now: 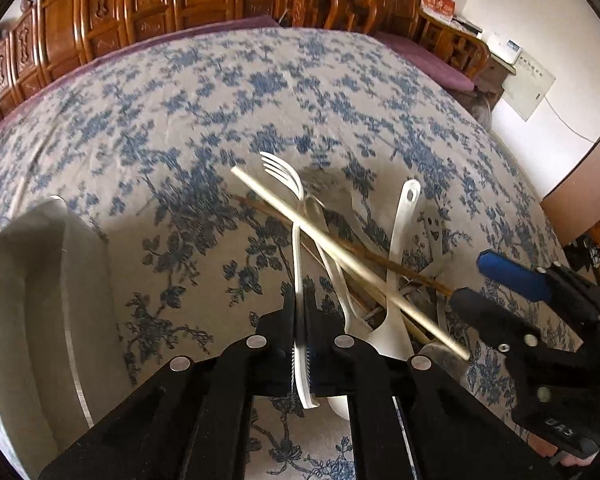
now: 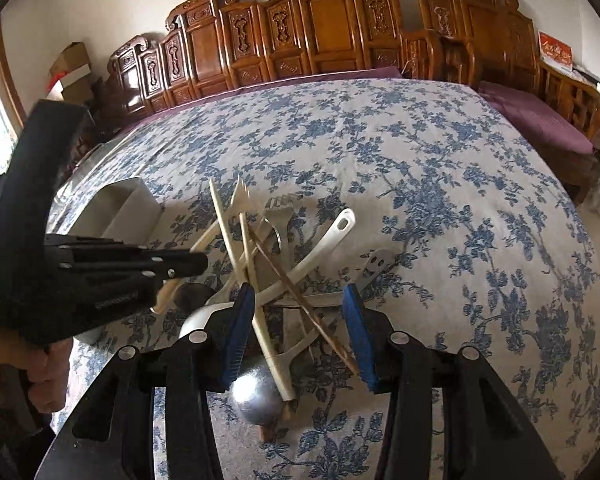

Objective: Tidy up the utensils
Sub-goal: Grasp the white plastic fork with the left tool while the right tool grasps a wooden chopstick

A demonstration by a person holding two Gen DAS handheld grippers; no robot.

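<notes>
I am clamping my left claw (image 1: 300, 320) on the thin handle of a white plastic fork (image 1: 296, 248) rising from the tangled utensil pile (image 2: 284, 280) on the blue-flowered tabletop (image 1: 180, 120), while my right claw (image 2: 300, 336) is hovering apart over crossed bamboo chopsticks (image 1: 340, 256).

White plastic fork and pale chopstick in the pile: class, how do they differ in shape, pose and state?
The white plastic fork ends in tines; the pale chopstick is a plain straight stick. The fork is clamped in the shut left gripper; the chopstick lies loose, untouched. The fork runs straight away from the camera; the chopstick crosses it diagonally. Both are slim and pale.
</notes>
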